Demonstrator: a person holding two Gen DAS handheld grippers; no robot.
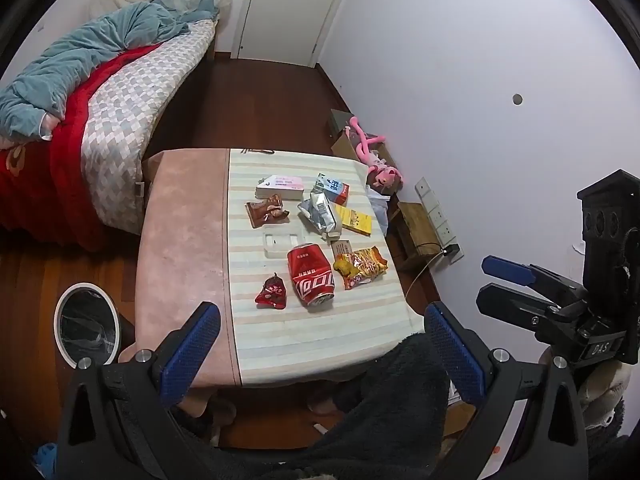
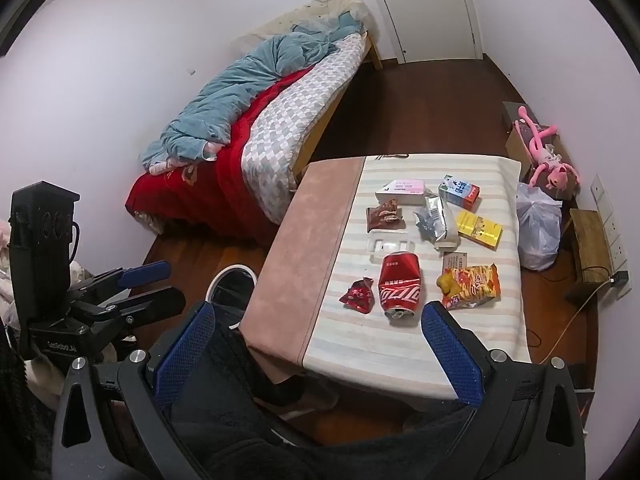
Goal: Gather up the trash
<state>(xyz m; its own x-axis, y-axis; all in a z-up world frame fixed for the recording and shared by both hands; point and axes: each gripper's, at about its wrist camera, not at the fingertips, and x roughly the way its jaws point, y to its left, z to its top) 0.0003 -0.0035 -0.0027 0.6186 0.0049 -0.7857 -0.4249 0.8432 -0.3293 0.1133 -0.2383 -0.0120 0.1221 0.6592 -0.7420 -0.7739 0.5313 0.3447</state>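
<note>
A small table [image 1: 184, 240] [image 2: 304, 216] holds trash: a crushed red can [image 1: 310, 278] [image 2: 400, 286], a small red wrapper [image 1: 272, 291] [image 2: 357, 295], an orange snack bag [image 1: 362, 266] [image 2: 470, 284], a silver foil bag [image 1: 319, 212] [image 2: 434, 220], a brown wrapper [image 1: 266, 209] [image 2: 383, 213], a yellow box [image 1: 354, 220] [image 2: 480, 229], a milk carton [image 1: 331, 188] [image 2: 460, 192] and a white-pink box [image 1: 280, 186] [image 2: 402, 191]. My left gripper [image 1: 320, 320] [image 2: 148, 282] is open and empty above the table's near edge. My right gripper [image 2: 318, 320] [image 1: 504, 282] is open and empty beside it.
A round bin [image 1: 86, 326] [image 2: 232, 286] with a clear liner stands on the floor left of the table. A bed [image 1: 120, 100] lies beyond. A pink plush toy [image 1: 374, 152], a white plastic bag [image 2: 538, 224] and a wooden stool [image 1: 416, 226] sit by the right wall.
</note>
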